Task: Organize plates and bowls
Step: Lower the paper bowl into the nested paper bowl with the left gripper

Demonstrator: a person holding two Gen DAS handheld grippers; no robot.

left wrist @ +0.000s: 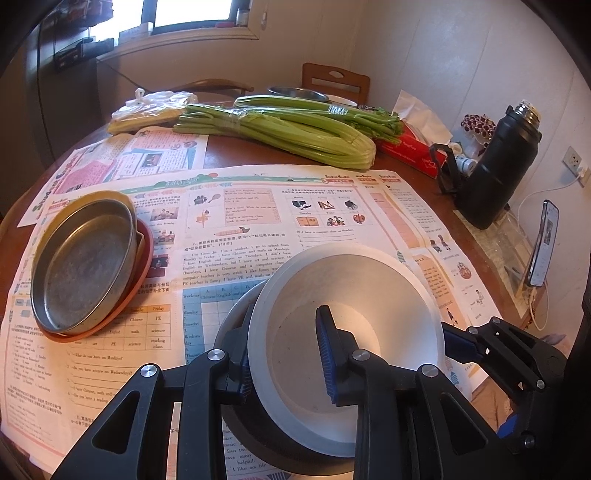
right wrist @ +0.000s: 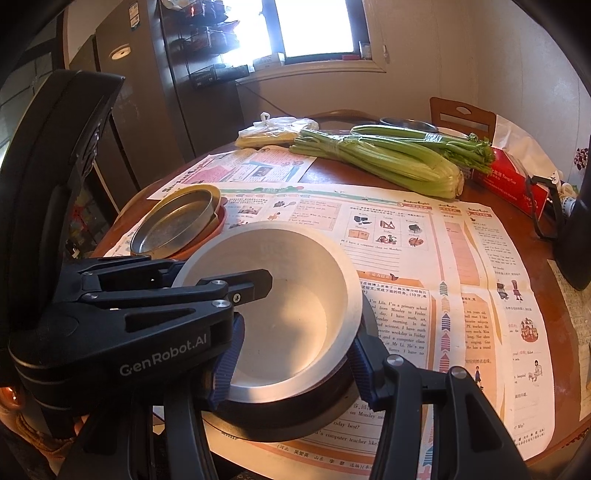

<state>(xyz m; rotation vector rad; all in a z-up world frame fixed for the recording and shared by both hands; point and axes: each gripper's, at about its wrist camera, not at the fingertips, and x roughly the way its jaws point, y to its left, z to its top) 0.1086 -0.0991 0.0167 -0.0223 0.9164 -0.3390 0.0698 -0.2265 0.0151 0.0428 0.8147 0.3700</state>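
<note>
home dining nook. round wooden table covered in newspaper sheets, celery, tissue box, thermos, phone charging at the wall, wooden chair, fridge, window.

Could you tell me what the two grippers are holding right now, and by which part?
Both hold the white bowl by its rim: the left gripper pinches the rim's left side, the right gripper the near rim, one finger inside, one outside.

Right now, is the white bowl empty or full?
Empty: the white bowl's bare inside shows down to the bottom in both views, while both grippers hold it.
</note>
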